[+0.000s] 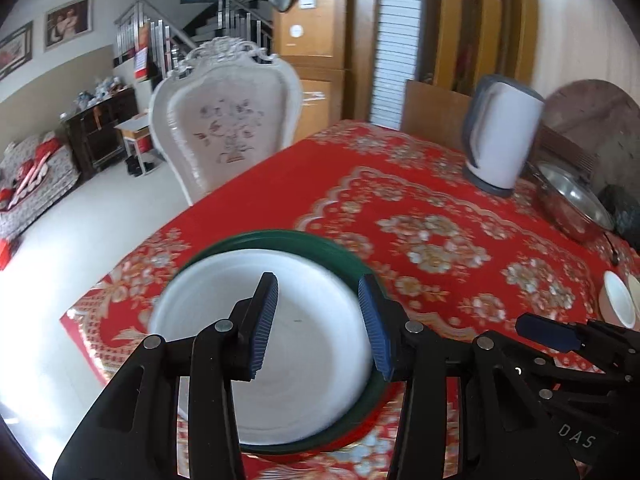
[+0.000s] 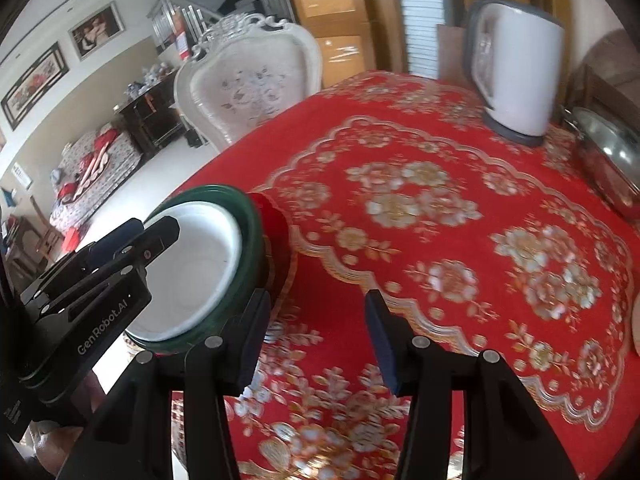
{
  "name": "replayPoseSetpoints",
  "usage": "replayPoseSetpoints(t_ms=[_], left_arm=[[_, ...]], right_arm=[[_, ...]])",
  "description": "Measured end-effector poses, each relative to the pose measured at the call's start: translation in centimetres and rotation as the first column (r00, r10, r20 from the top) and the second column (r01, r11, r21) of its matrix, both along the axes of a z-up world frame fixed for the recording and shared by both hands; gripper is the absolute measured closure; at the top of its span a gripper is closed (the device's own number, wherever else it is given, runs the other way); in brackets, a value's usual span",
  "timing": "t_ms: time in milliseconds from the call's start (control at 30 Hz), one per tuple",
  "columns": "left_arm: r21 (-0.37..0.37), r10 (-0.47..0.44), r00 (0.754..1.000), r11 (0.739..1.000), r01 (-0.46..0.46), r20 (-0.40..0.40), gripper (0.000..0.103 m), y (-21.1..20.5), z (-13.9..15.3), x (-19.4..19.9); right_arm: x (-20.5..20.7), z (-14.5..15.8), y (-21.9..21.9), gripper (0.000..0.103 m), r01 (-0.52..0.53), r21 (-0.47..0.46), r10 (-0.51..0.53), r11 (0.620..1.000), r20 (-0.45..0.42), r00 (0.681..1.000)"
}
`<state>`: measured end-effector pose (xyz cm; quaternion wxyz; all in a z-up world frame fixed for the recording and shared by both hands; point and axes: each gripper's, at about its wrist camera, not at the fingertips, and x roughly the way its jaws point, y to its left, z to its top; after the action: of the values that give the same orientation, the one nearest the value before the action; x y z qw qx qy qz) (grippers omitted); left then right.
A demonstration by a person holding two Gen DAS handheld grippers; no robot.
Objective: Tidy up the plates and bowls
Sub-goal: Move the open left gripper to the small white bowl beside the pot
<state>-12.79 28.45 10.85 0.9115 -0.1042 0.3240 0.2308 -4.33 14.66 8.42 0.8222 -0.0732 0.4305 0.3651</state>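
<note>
Risk of the white plate (image 1: 304, 344) sliding off the green plate (image 1: 340, 252) at lower centre, near the table edge (image 1: 100, 344); both left gripper (image 1: 318, 320) and right gripper (image 2: 316, 336) wide, empty.

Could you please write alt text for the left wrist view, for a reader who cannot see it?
The open left tongs hover above a white plate stacked on a green plate near the corner of a red floral tablecloth. Beyond stand a white kettle and an ornate white chair.
</note>
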Motion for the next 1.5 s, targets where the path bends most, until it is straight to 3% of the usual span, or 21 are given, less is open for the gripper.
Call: replayPoseSetpoints(t_ms=[367, 600, 800, 1100, 1333, 1500], left_arm=[[0.017, -0.166, 0.986, 0.986, 0.166, -0.016, 0.061, -7.9, 0.4, 4.3], [0.008, -0.287, 0.957, 0.958, 0.288, -0.036, 0.061, -13.8, 0.2, 7.1], [-0.02, -0.395, 0.917, 0.919, 0.395, -0.054, 0.061, -19.1, -0.3, 9.4], [-0.104, -0.544, 0.835, 0.838, 0.535, -0.088, 0.061, -27.1, -0.8, 14.3], [-0.126, -0.592, 0.796, 0.806, 0.579, -0.128, 0.061, -31.6, -1.1, 18.9], [-0.189, -0.622, 0.768, 0.781, 0.595, -0.15, 0.061, -33.7, -2.3, 22.3]], right_arm=[[1.9, 0.5, -7.7, 0.05, 0.143, 0.014, -0.143, 0.99, 0.006, 0.99], [3.2, 0.0, -13.8, 0.049, 0.248, 0.022, -0.248, 0.969, -0.014, 0.969], [3.8, -0.5, -19.1, 0.048, 0.338, 0.026, -0.337, 0.941, -0.031, 0.941], [4.8, -1.5, -29.2, 0.046, 0.514, 0.028, -0.511, 0.857, -0.072, 0.856], [7.1, -2.2, -35.7, 0.044, 0.64, 0.036, -0.634, 0.767, -0.105, 0.766], [9.5, -2.8, -37.4, 0.044, 0.672, 0.045, -0.662, 0.739, -0.132, 0.738]])
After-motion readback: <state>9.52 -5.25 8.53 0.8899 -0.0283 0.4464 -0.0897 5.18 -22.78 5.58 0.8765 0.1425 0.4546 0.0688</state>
